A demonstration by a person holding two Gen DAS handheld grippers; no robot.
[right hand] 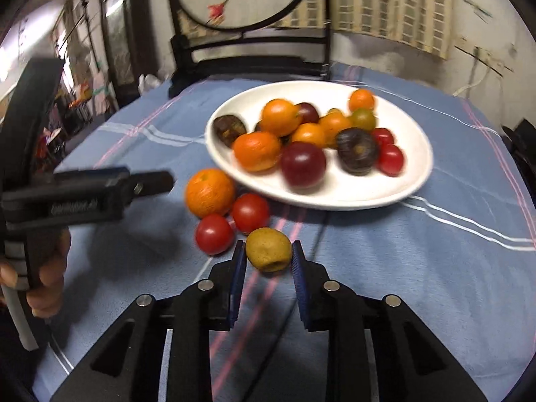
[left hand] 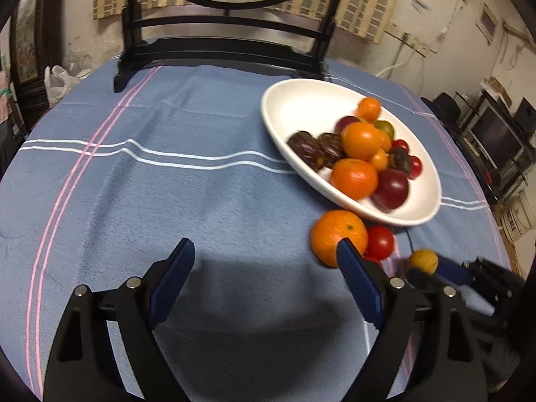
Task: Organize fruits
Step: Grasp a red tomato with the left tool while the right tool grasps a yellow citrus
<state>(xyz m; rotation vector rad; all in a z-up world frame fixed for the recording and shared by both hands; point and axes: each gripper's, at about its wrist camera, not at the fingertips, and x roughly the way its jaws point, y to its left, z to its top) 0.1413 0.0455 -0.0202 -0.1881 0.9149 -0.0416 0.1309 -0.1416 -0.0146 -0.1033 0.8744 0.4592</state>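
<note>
A white oval plate [right hand: 415,167] holds several oranges, plums, dark fruits and small tomatoes on the blue cloth; it also shows in the left wrist view [left hand: 284,100]. My right gripper [right hand: 268,254] is shut on a small yellow fruit [right hand: 268,249], which also shows in the left wrist view [left hand: 423,260]. Just beyond it lie an orange [right hand: 209,192] and two red tomatoes [right hand: 250,212] [right hand: 214,234], in front of the plate. My left gripper [left hand: 264,254] is open and empty over bare cloth, left of the orange [left hand: 335,232] and a tomato [left hand: 380,242].
A dark wooden stand with a round embroidered screen [left hand: 221,57] stands at the table's far edge. The table's right edge drops off towards shelves and monitors [left hand: 495,134]. The left hand and its gripper body [right hand: 77,197] show at the left in the right wrist view.
</note>
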